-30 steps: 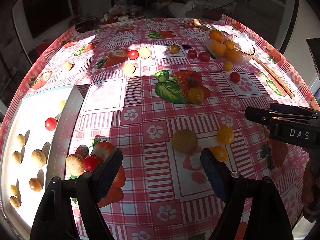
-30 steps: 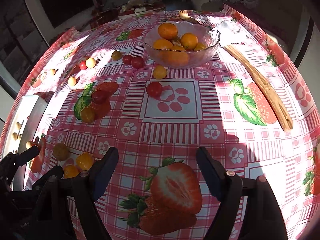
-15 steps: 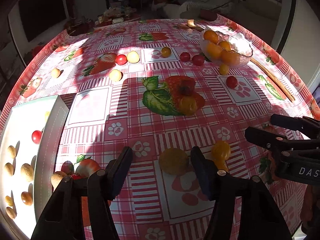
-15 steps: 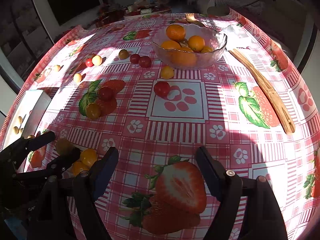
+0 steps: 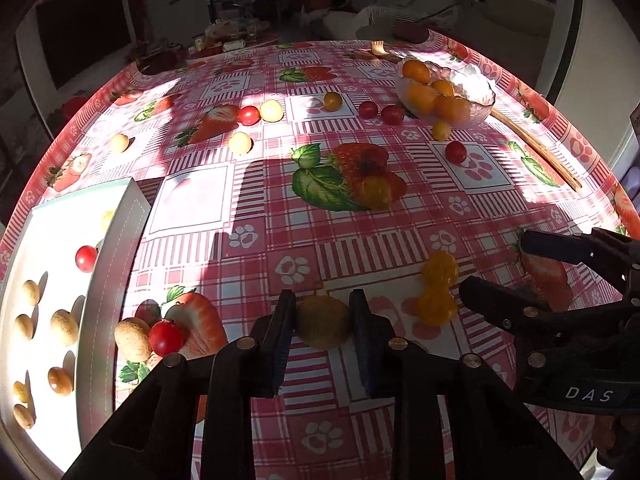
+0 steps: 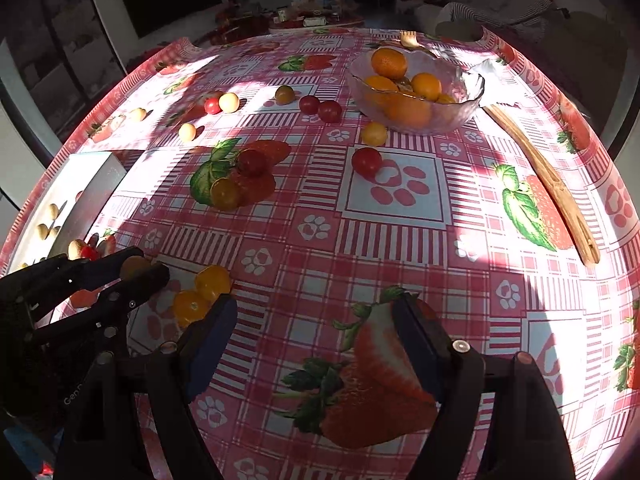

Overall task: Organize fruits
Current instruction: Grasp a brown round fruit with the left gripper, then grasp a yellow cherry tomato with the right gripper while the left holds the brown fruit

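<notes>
My left gripper (image 5: 322,322) is shut on a brown-green kiwi (image 5: 323,322) that rests on the strawberry tablecloth. Two small orange fruits (image 5: 438,288) lie just right of it. My right gripper (image 6: 316,340) is open and empty, low over a printed strawberry; it also shows in the left wrist view (image 5: 516,272) at the right. The left gripper shows in the right wrist view (image 6: 136,270) with the kiwi (image 6: 134,266) between its fingers. A glass bowl (image 6: 460,114) of oranges stands at the far right. A white tray (image 5: 116,232) at the left holds several small fruits.
Cherry tomatoes, yellow fruits and pale longans lie scattered across the far half of the table. A red tomato (image 5: 165,337) and a longan (image 5: 132,339) sit beside the tray. Wooden tongs (image 6: 548,184) lie at the right, a fork (image 6: 408,38) behind the bowl.
My left gripper moved forward around the kiwi and closed on it. The right gripper stayed open and shifted slightly.
</notes>
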